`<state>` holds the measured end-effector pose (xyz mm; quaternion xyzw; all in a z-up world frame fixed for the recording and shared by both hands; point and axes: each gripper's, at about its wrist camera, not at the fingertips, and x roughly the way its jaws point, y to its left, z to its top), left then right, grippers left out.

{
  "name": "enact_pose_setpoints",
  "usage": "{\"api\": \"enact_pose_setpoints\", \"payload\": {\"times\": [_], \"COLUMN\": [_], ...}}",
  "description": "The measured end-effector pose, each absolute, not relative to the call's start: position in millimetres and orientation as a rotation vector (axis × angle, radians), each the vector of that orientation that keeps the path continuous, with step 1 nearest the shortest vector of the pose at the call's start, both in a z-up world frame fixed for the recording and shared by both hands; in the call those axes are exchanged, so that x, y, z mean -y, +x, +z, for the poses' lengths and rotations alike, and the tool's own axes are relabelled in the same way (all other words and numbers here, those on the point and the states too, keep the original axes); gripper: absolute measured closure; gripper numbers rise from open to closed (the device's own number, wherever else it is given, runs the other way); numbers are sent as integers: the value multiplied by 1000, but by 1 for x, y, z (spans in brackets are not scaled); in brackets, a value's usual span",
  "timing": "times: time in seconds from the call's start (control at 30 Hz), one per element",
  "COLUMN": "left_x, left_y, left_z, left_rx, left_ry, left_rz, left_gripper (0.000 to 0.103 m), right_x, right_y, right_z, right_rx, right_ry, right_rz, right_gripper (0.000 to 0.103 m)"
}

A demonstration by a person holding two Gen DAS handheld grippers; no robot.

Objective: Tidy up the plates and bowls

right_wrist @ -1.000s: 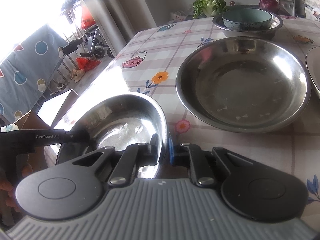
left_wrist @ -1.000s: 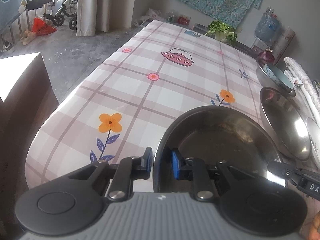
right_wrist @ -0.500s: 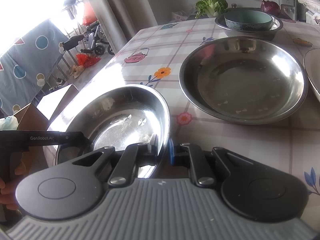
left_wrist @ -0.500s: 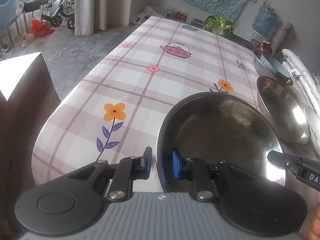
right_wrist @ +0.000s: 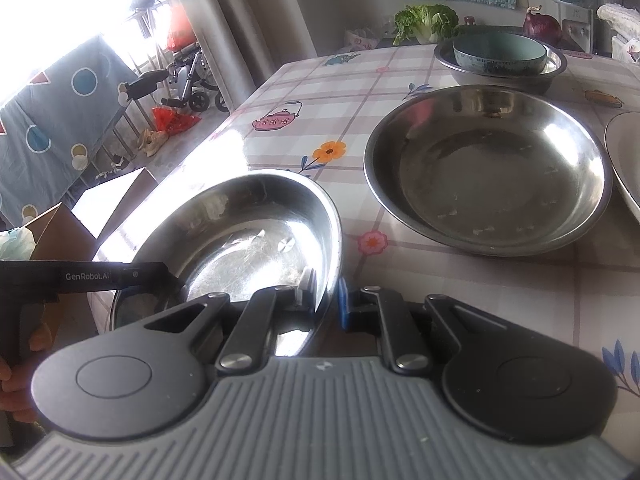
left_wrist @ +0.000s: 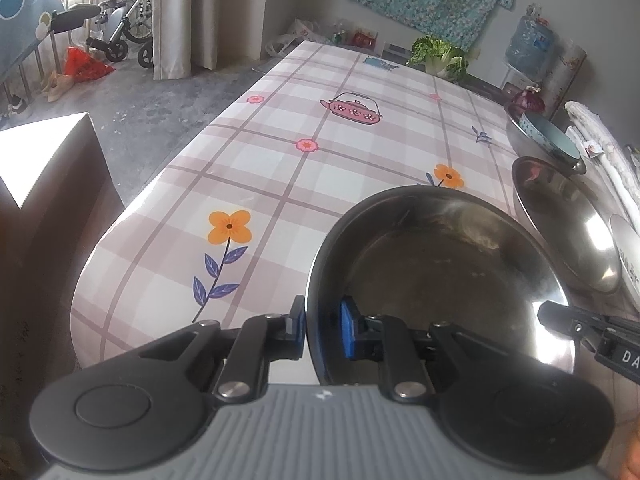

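- Left tongs [left_wrist: 322,330]: black linkage arms, blue rubber pads, straddling the near left rim of the steel bowl [left_wrist: 436,276]. Its jaws have just been closing in on that rim, one pad outside and one inside; whether both pads press I can't tell.
- Right tongs [right_wrist: 326,296]: same build, clamped tight on the bowl's right rim, thin metal edge pinched between the pads.
- Steel bowl: shallow, round, polished, scuffed and streaked inside, glare on the wall. At the counter's near edge, between the two tongs; resting or lifted not clear.
- Counter [left_wrist: 320,168]: glossy oilcloth, pink-grey plaid with printed orange flowers and a pink teapot.
- Just beyond: larger steel basin [right_wrist: 488,168], wide, shallow, dull base with specks, sitting apart from the held bowl.
- Behind it: a third steel bowl [right_wrist: 556,68] with a teal glazed ceramic bowl [right_wrist: 500,54] nested inside.
- Far right edge: white plate rim [right_wrist: 622,160], partly cut off.
- Far end: leafy cabbage [right_wrist: 426,20], red onion [right_wrist: 542,26].
- Left of counter: brown cardboard box [left_wrist: 52,208], on a grey concrete floor.
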<state>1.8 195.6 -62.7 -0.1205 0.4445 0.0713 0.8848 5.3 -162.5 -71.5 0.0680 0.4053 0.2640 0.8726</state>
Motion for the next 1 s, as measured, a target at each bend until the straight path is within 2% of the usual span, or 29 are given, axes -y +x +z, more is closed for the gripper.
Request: {"api": "enact_pose_setpoints", "payload": {"times": [1.0], "left_x": [-187], "left_y": [1], "left_z": [-46], "left_rx": [-883], "left_ry": [-225], "left_rz": [139], "left_gripper": [84], "right_x": [175], "right_y": [-3], "right_z": [-61], "right_rx": [-815], "right_ry": [175], "right_rz": [545], "right_gripper": [93]}}
